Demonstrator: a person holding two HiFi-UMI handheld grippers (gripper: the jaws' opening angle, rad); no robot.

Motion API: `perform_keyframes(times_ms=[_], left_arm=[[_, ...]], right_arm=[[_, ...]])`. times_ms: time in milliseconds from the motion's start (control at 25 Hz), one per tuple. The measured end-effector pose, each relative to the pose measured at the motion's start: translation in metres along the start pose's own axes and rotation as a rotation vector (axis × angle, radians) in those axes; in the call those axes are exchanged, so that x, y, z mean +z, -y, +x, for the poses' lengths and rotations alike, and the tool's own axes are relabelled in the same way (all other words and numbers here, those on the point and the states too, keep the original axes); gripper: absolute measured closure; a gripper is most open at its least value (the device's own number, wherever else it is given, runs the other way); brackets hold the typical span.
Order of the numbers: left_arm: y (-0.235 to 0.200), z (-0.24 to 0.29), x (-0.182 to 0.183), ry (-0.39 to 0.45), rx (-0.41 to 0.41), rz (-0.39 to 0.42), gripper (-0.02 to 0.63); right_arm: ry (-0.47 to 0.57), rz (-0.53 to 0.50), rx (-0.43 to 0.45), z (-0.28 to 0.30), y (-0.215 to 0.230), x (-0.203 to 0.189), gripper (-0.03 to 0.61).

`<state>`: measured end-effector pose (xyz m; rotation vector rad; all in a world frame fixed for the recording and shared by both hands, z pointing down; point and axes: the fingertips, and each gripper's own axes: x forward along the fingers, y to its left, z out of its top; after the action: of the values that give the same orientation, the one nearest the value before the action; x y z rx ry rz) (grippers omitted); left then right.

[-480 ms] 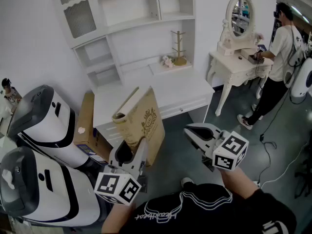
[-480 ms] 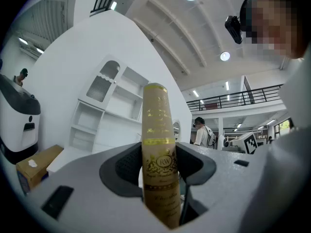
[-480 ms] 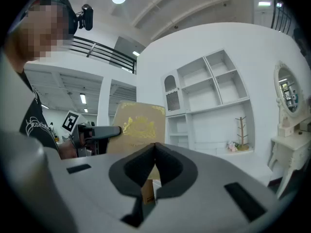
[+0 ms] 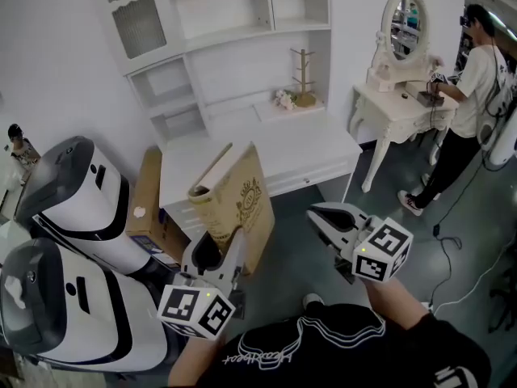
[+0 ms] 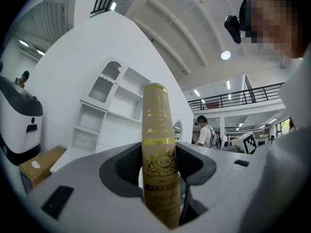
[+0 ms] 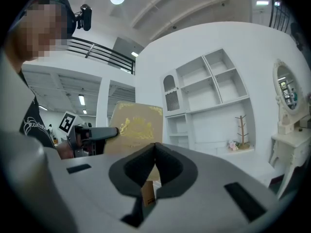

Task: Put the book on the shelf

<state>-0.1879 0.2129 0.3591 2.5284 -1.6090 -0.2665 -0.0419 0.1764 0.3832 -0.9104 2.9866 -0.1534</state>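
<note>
A white room with a grey floor: in the head view a white shelf unit point(image 4: 218, 23) with open compartments stands against the wall above a white bench point(image 4: 307, 148). On that bench is 1 small wooden stand point(image 4: 304, 75). To the right is 1 dressing table point(image 4: 396, 103) with an oval mirror point(image 4: 405, 21), and 1 person point(image 4: 472, 79) stands at it. At the left are 2 white-and-grey machines point(image 4: 81, 208), with 1 cardboard box point(image 4: 145, 208) between them and the bench. The 1 book point(image 4: 242, 204), tan with gold print, stands upright in the air in front of the bench, its lower edge in the left tool point(image 4: 224, 253). The right tool point(image 4: 317, 213) is apart from it, to the right.

In the left gripper view the book's spine point(image 5: 158, 154) rises straight up between the 2 dark pads, which press on it from both sides; the shelf unit is beyond it.

In the right gripper view the jaws meet at their tips with nothing between them; the book point(image 6: 136, 125) is off to the left, clear of this tool.
</note>
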Motion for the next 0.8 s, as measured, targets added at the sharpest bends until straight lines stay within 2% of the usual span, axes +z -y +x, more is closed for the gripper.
perform_keyframes(times_ms=[400, 800], left_arm=[[-0.027, 0.015, -0.01, 0.005, 0.026, 0.008, 0.414], [-0.062, 0.089, -0.016, -0.022, 0.063, 0.004, 0.414]], right_arm=[[-0.008, 0.024, 0.009, 0.025, 0.015, -0.018, 0.572], [-0.021, 0.057, 0.039, 0.071, 0.082, -0.018, 0.572]])
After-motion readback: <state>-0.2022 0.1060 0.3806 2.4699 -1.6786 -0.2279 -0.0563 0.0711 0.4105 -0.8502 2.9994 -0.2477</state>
